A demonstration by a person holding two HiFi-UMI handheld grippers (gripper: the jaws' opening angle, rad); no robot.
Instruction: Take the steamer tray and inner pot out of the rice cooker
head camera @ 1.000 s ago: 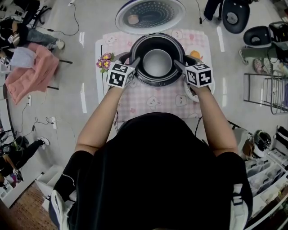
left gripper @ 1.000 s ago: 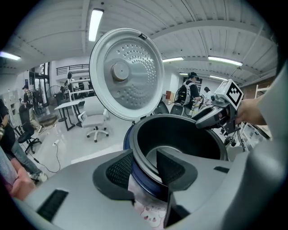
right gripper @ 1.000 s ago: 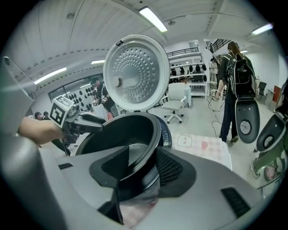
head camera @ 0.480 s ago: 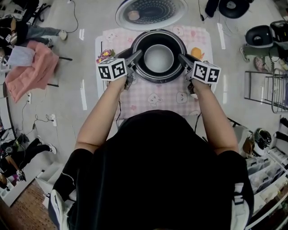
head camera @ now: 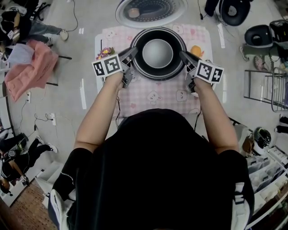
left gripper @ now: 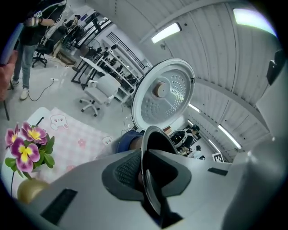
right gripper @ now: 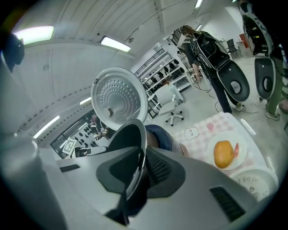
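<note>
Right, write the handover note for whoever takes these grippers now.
Left gripper: jaws have just closed, clamped on the left rim of the black round metal inner pot.
Right gripper: jaws have just closed too, clamped on its right rim.
Pot: over the pink checked cloth, before the open white round lid; lifted free or not, I cannot tell.
Done: both grips set; no steamer tray shows over the pot.
To do: lift the pot out, set it down.

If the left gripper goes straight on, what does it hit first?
The inner pot: the left gripper, its jaws just closing, pinches its rim, so probably the pot's wall.
</note>
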